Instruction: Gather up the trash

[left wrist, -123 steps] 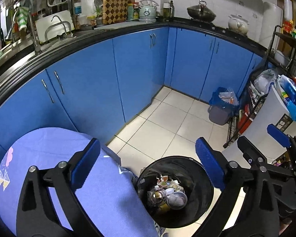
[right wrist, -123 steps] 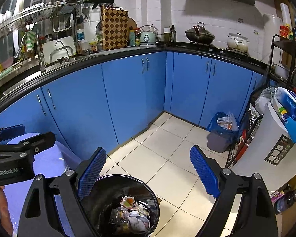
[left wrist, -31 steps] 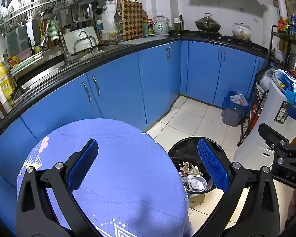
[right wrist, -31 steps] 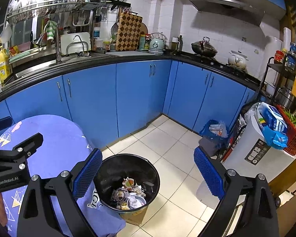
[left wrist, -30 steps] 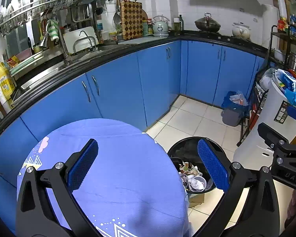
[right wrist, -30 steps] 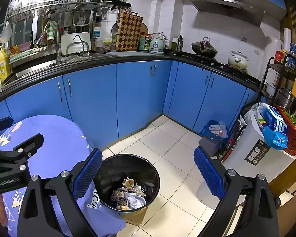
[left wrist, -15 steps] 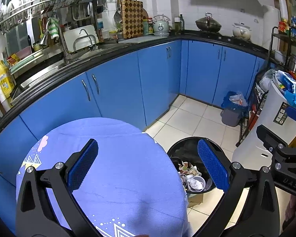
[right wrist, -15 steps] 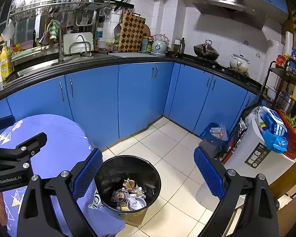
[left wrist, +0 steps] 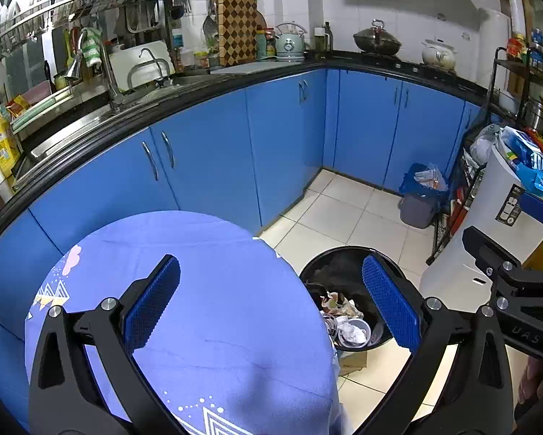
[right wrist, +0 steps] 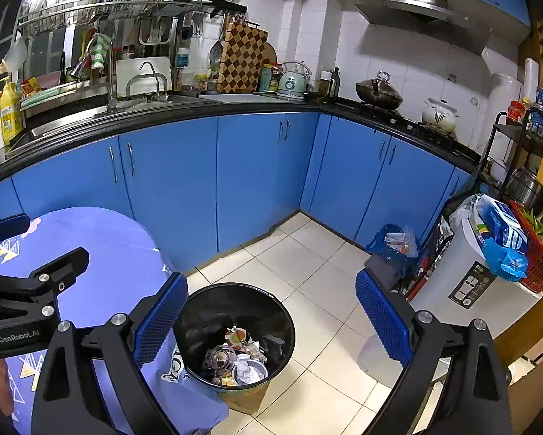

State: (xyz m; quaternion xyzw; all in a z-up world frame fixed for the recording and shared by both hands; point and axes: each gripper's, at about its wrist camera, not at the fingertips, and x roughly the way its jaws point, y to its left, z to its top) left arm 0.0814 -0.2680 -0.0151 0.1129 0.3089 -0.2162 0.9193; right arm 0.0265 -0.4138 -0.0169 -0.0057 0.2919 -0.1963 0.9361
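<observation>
We are holding the left claw (left wrist: 271, 301) wide open and empty above the round counter (left wrist: 217, 290), which is draped in a blue-violet cloth with small white patterns. We are holding the right claw (right wrist: 268, 311) just as wide apart, gripping nothing, over the black bin (right wrist: 235, 337) on the tiled floor (right wrist: 307, 261). The bin is standing right beside the counter's edge, and the hanging cloth is touching its side. Inside it we are seeing the trash (right wrist: 240, 360): crumpled paper, a small cup or two and bits of wrapper lying at the bottom. From the left wrist view the same bin (left wrist: 344, 264) is showing past the counter's rim, partly behind the right-hand finger. Blue cabinets (right wrist: 170, 188) are curving behind, and a small blue-bagged bin (right wrist: 391, 250) is sitting in the corner by a white appliance (right wrist: 460, 282).
</observation>
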